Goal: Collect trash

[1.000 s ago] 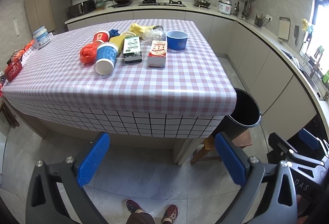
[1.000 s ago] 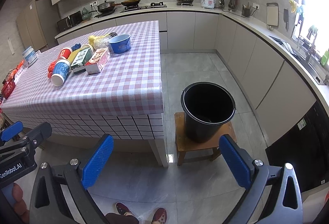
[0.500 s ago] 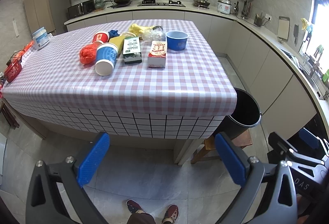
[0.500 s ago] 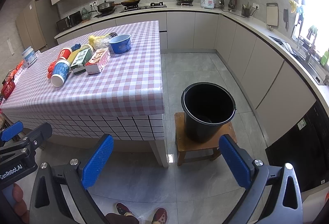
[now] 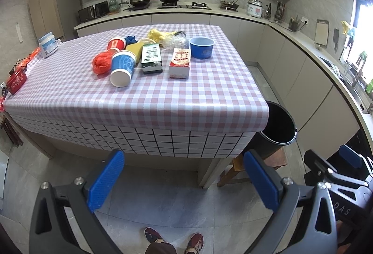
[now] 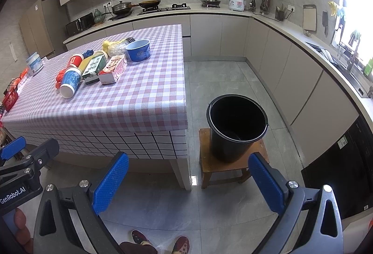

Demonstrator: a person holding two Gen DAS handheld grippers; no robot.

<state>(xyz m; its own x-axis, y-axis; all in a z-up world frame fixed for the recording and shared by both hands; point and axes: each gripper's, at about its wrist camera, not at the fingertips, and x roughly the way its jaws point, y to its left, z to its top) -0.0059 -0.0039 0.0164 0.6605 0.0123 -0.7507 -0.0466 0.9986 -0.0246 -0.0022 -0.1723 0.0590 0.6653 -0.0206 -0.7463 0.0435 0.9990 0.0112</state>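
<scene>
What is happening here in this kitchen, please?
A person stands before the checked table with a two-finger gripper in each hand. The left gripper and right gripper are both open and hold nothing. The trash, among it a blue paper cup, a red-and-white carton and a blue bowl, lies untouched on the table. The black bucket waits on a wooden stool beside it.

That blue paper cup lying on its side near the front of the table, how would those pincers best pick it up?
Grip the blue paper cup across its round body, near the middle, coming down from above. It lies tipped over with its open mouth facing the table's near edge, so the curved sides are exposed. The red bag presses close on one side and the green box sits near the other, so a finger must slip in carefully.
</scene>
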